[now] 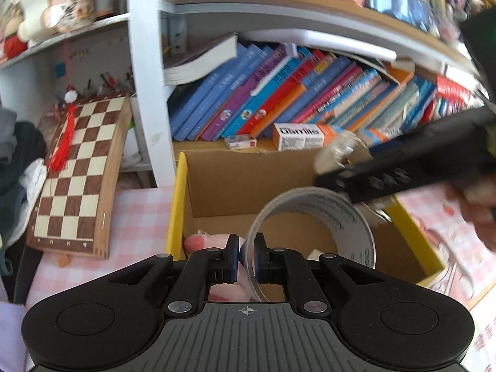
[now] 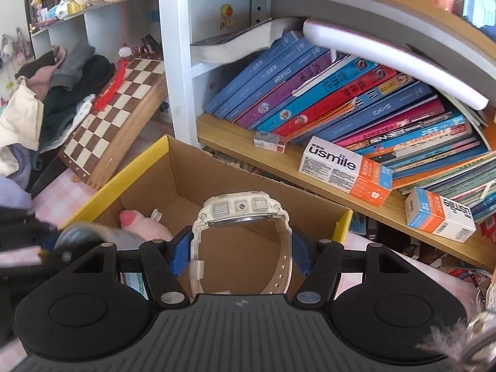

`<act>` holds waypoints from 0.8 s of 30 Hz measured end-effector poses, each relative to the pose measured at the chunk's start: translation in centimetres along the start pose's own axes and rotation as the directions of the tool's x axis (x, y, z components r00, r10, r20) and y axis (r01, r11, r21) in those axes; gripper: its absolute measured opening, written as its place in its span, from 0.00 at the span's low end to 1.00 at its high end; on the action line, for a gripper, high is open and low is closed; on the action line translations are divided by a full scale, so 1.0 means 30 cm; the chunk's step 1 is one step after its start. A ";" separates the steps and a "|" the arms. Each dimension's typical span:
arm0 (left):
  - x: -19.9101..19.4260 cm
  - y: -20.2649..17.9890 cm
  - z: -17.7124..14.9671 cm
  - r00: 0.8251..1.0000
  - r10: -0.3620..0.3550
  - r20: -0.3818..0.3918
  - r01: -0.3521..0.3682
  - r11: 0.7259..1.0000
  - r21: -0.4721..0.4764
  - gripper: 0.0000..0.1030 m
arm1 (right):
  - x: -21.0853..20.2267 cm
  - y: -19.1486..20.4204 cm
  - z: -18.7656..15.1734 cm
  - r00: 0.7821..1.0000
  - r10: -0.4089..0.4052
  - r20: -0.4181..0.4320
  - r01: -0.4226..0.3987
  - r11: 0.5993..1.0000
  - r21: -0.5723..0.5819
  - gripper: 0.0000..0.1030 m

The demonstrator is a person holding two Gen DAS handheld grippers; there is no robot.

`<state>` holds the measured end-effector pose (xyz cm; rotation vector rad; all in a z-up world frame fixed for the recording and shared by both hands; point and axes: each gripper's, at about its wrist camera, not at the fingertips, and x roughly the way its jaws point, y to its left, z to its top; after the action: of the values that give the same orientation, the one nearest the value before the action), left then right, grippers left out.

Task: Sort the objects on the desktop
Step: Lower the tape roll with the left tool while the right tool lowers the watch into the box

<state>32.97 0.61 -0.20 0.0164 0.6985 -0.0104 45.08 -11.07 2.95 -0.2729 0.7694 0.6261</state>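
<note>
My left gripper is shut on the rim of a roll of clear tape and holds it over an open cardboard box with yellow edges. My right gripper is shut on a white digital wristwatch, its band between the blue pads, above the same box. A pink plush toy lies inside the box, also in the right wrist view. The right gripper shows blurred at the right of the left wrist view.
A bookshelf with slanted books stands behind the box. Usmile cartons lie on its lower shelf. A chessboard leans at the left on the pink checked cloth. Clothes pile up at the far left.
</note>
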 end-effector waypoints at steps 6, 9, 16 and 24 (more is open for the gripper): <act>0.032 -0.049 -0.020 0.999 0.046 -0.014 -0.044 0.993 0.109 0.09 | 0.114 -0.010 0.040 0.997 0.047 -0.056 -0.044 0.997 0.058 0.60; 0.044 -0.059 -0.021 0.998 0.055 -0.020 -0.052 0.990 0.133 0.09 | 0.177 -0.018 0.045 0.992 0.063 -0.107 -0.052 0.994 0.099 0.60; 0.094 -0.060 -0.026 0.995 0.058 -0.079 -0.048 0.992 0.118 0.11 | 0.281 -0.018 0.020 0.977 0.070 -0.199 -0.044 0.991 0.129 0.61; 0.125 -0.056 -0.041 0.992 0.068 -0.106 -0.058 0.994 0.094 0.14 | 0.370 -0.016 -0.024 0.957 0.068 -0.282 -0.023 0.987 0.161 0.61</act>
<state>35.03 -1.05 -3.56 0.1268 0.8066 0.0199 51.08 -7.07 -5.53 -0.2044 1.1018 0.5727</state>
